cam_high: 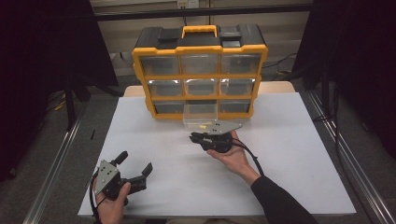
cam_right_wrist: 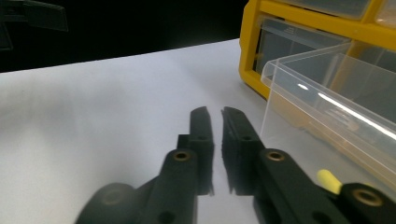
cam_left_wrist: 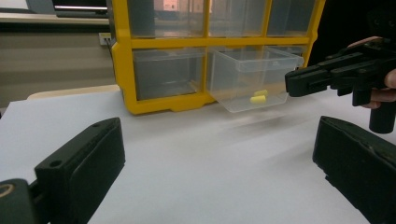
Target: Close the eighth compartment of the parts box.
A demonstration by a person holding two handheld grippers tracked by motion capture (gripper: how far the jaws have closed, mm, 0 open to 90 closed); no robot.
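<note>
Clear drawer [cam_high: 200,113], pulled partway from the yellow organizer's [cam_high: 200,65] bottom middle slot, runs long axis toward the person; its rear is hidden. Left gripper [cam_high: 135,170] rests wide open; right gripper [cam_high: 195,137], nearly closed and empty, sits just beside the drawer's front.

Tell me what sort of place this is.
Likely a lab or workshop recording bench: a white table bearing a yellow parts organizer with clear drawers, dark curtains at both sides, and metal floor rails.
</note>
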